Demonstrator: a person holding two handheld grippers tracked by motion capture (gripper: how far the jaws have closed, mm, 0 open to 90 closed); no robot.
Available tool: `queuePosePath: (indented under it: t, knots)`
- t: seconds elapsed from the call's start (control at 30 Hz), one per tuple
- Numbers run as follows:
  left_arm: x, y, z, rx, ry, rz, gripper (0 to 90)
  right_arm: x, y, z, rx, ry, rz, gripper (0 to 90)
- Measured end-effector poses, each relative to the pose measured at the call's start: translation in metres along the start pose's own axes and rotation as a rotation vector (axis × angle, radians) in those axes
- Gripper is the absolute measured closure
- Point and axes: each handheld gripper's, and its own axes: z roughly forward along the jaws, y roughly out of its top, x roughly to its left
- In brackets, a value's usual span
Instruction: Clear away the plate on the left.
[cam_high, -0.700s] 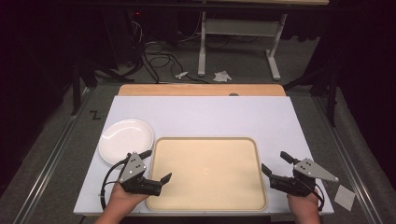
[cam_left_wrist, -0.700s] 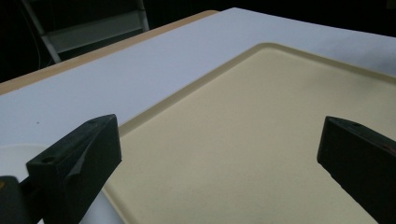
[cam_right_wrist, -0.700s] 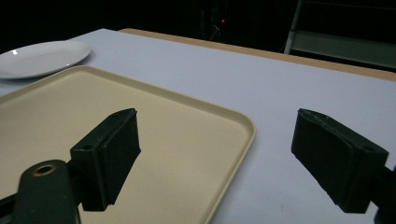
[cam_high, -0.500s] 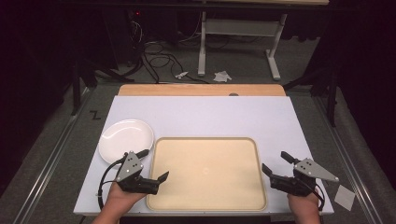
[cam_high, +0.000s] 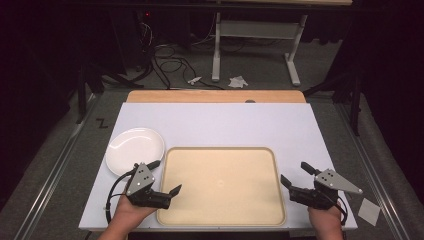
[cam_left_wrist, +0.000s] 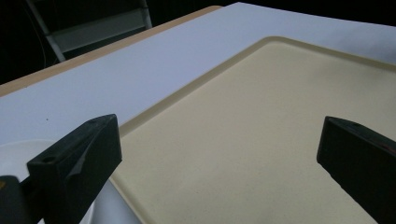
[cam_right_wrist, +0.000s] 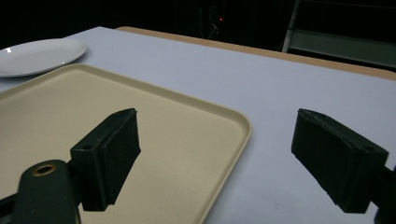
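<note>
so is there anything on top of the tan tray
Nothing lies on the tan tray; its surface is bare. The left gripper has one open jaw over its left edge. Whatever is under the tray on the white table is covered.

Plain beige tray (cam_high: 222, 185), white plate (cam_high: 135, 146), pale lavender-white table (cam_high: 225, 125), black gripper fingers (cam_left_wrist: 79, 158).

The right gripper (cam_right_wrist: 215, 156) holds its fingers wide apart over the tray's (cam_right_wrist: 177, 121) corner.
</note>
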Motion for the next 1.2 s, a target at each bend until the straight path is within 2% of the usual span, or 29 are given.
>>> queuePosePath:
  t: [0.43, 0.73, 0.93, 1.2]
  knots:
    - [0.001, 0.000, -0.001, -0.003, 0.004, 0.007, 0.6, 0.001, 0.000, 0.000, 0.000, 0.000, -0.005, 16.2]
    - [0.004, 0.004, -0.003, -0.023, 0.013, -0.006, 0.6, 0.001, 0.000, -0.001, 0.001, -0.001, -0.002, 16.3]
    - [0.012, 0.006, -0.003, -0.023, 0.031, -0.012, 0.6, 0.001, 0.000, -0.001, 0.002, -0.004, 0.002, 16.3]
    - [0.026, 0.013, -0.008, -0.051, 0.070, -0.021, 0.4, 0.000, 0.000, -0.001, 0.002, -0.006, -0.003, 16.3]
